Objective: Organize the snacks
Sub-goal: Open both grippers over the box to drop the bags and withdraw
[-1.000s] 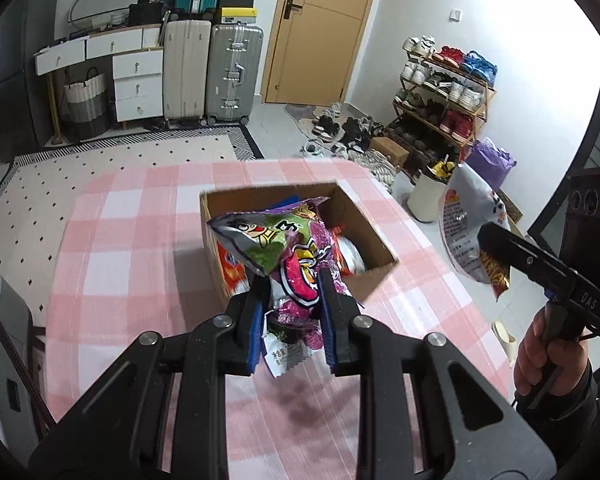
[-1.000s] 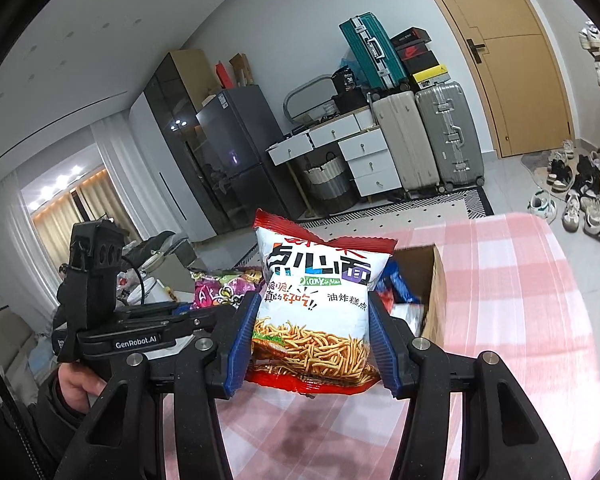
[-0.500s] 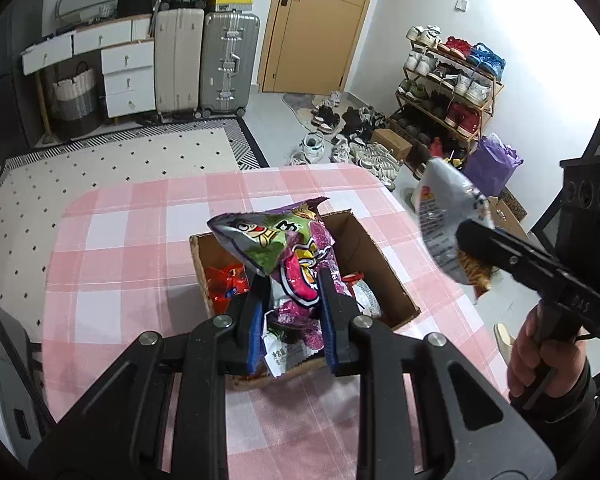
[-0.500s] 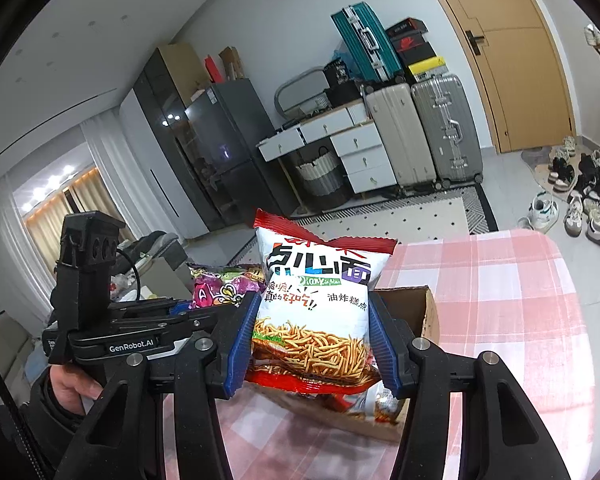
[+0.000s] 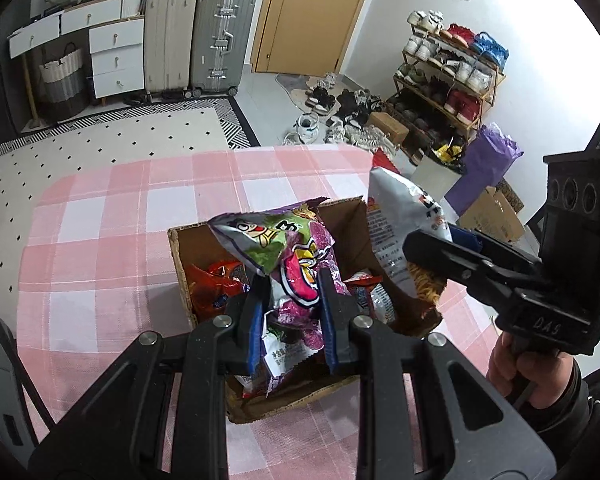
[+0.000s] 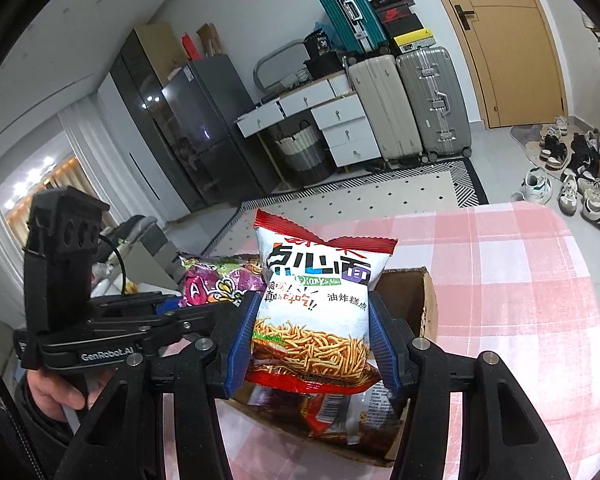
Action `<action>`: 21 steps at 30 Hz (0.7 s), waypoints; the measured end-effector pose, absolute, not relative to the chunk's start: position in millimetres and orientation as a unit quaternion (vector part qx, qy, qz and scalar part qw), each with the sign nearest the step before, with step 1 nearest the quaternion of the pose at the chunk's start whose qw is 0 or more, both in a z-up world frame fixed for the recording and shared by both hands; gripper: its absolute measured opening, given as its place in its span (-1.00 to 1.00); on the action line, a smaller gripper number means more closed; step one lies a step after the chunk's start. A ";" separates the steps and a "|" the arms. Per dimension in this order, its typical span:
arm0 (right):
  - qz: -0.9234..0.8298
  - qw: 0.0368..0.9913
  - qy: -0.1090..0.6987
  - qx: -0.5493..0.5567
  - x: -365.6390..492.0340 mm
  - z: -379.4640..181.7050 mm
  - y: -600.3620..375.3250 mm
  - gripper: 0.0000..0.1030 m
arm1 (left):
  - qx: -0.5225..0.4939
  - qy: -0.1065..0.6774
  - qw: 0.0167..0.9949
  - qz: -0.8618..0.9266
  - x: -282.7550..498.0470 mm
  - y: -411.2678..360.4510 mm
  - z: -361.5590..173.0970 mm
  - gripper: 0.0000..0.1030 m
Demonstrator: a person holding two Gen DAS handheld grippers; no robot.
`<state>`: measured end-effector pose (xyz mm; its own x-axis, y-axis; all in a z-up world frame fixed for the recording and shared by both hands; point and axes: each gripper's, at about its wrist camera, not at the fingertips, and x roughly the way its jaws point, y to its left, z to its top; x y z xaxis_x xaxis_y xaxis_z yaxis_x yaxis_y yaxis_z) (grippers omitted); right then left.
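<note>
While the cardboard box sits on the pink checked tablecloth, a purple-and-green snack bag is held above its open top, pinched between the closed-in pads of the left gripper. A white-and-red fried-noodle snack bag is clamped by the right gripper over the box's right side, with more packets lying inside.

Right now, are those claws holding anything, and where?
Left gripper pinches the purple bag near its bottom; right gripper clamps the noodle bag by its sides.
</note>
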<state>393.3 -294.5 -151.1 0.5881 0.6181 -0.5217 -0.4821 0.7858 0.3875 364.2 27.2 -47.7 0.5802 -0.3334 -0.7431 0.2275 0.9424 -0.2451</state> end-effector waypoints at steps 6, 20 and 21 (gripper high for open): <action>0.300 0.888 0.336 0.098 403.1 -163.0 -291.3 0.05 | -0.060 0.440 0.881 -0.160 377.7 23.4 -62.9 -0.58; 0.284 0.896 0.325 0.107 386.3 -157.4 -315.2 0.60 | -0.053 0.435 0.891 -0.121 361.2 24.6 -63.5 0.53; 0.284 0.896 0.324 0.109 383.6 -156.1 -317.4 0.60 | -0.053 0.435 0.890 -0.122 359.0 23.8 -62.8 0.53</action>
<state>383.6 -317.4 -156.1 0.6285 0.5790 -0.5193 -0.4381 0.8152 0.3787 359.0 23.8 -62.8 0.5910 -0.2630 -0.7626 0.1715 0.9647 -0.1998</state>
